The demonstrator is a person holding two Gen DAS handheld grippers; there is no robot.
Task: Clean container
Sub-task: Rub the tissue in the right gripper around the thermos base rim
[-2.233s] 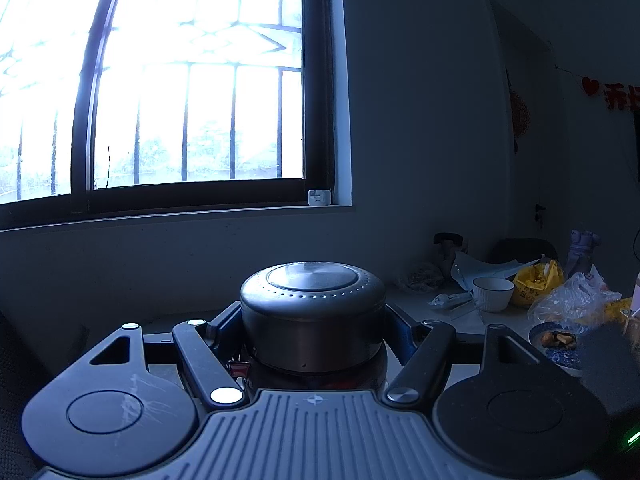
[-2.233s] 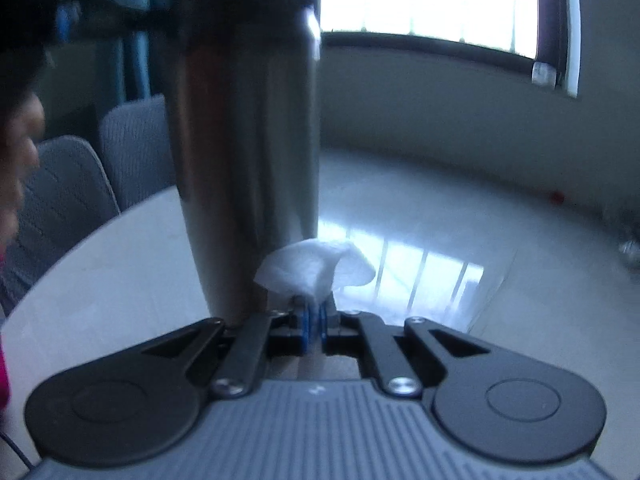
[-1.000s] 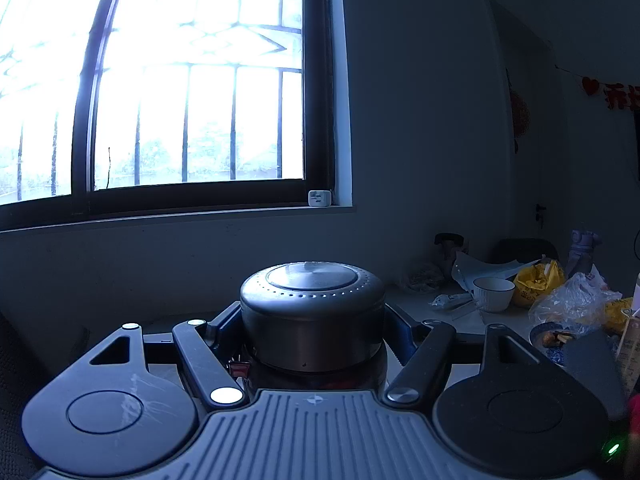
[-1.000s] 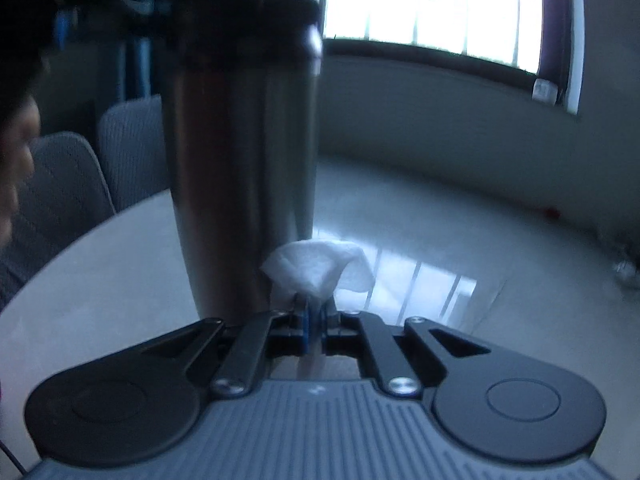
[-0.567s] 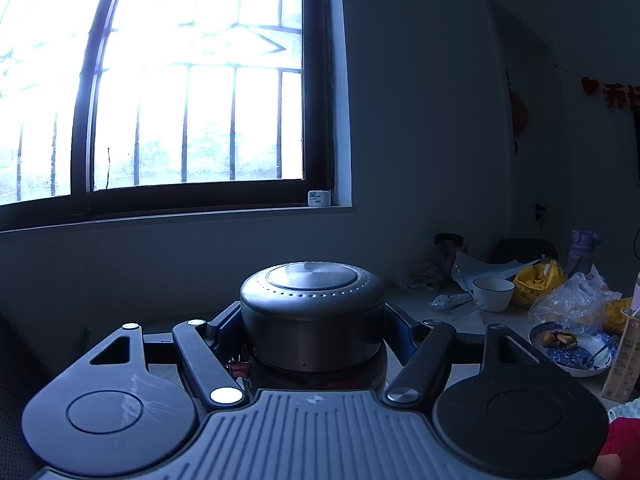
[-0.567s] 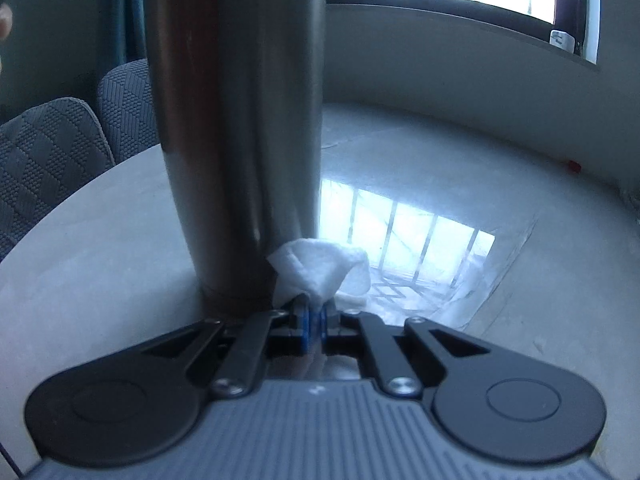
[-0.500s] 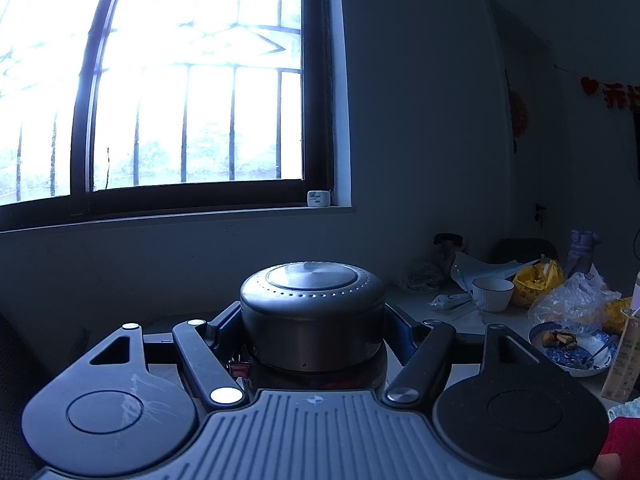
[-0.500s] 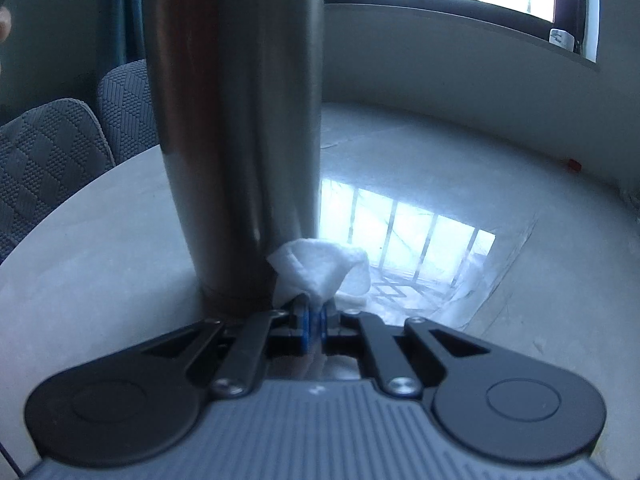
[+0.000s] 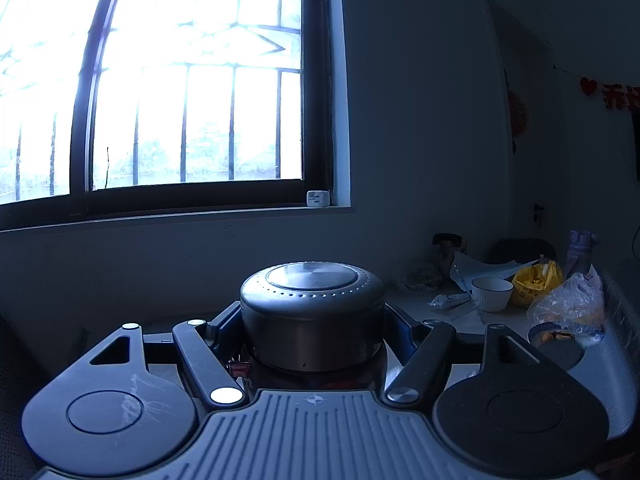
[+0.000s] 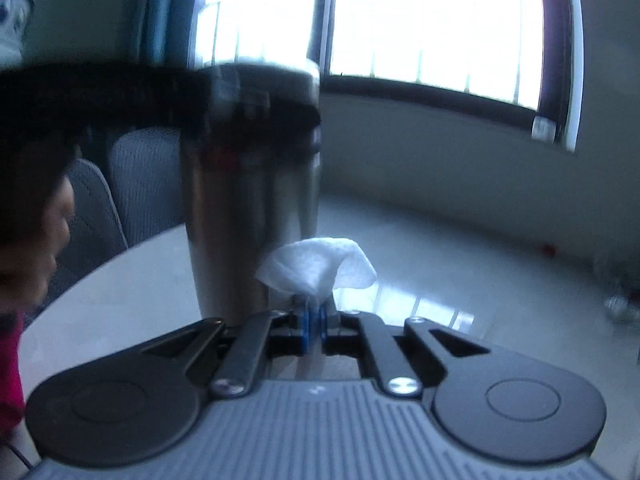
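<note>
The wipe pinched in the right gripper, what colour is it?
White. The wipe shows best in the right wrist view, bunched above the right gripper.

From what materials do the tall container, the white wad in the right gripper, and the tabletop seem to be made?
Tall container: probably stainless steel with a brushed, satin finish; its grey wall carries soft vertical streaks of light, and its lid looks the same.
White wad: likely tissue or a thin wipe; matte, crumpled, soft folds.
Tabletop: glossy pale surface mirroring the window; stone, glass or laminate, I cannot tell.

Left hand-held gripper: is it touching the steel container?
Touching. The left wrist view shows the left hand-held gripper with both fingers clamped against the steel container, just below its lid.
</note>
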